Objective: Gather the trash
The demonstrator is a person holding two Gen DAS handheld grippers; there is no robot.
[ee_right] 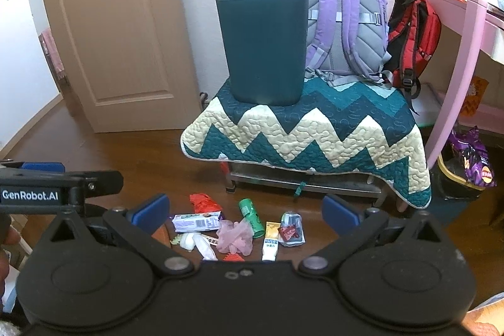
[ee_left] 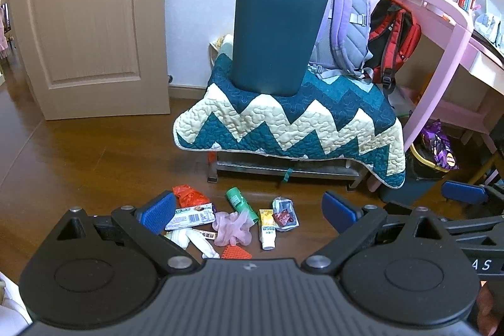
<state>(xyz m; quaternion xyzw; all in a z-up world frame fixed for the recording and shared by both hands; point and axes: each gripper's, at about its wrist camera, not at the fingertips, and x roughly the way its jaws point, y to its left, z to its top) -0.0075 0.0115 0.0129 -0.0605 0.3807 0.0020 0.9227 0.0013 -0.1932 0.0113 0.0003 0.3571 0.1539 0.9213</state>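
Note:
A dark teal bin (ee_left: 274,37) (ee_right: 266,46) stands upright on a zigzag quilt (ee_left: 293,118) (ee_right: 315,131) covering a low stand. On the wooden floor in front lies a pile of trash: a red wrapper (ee_left: 189,196), a flat box (ee_left: 193,216) (ee_right: 197,221), a green roll (ee_left: 237,199) (ee_right: 250,211), a pink mesh puff (ee_left: 233,227) (ee_right: 234,233), a white-yellow tube (ee_left: 267,229) (ee_right: 271,238), white tissue (ee_left: 198,240) and a small packet (ee_left: 285,214) (ee_right: 291,230). My left gripper (ee_left: 249,211) is open above the pile, holding nothing. My right gripper (ee_right: 245,211) is open too, beside it.
A purple backpack (ee_right: 343,21) and a red backpack (ee_right: 412,37) lean on the wall behind the bin. A pink desk (ee_left: 441,30) stands at the right with a second bin holding a purple bag (ee_right: 469,162) under it. A door (ee_left: 85,21) stands at the left.

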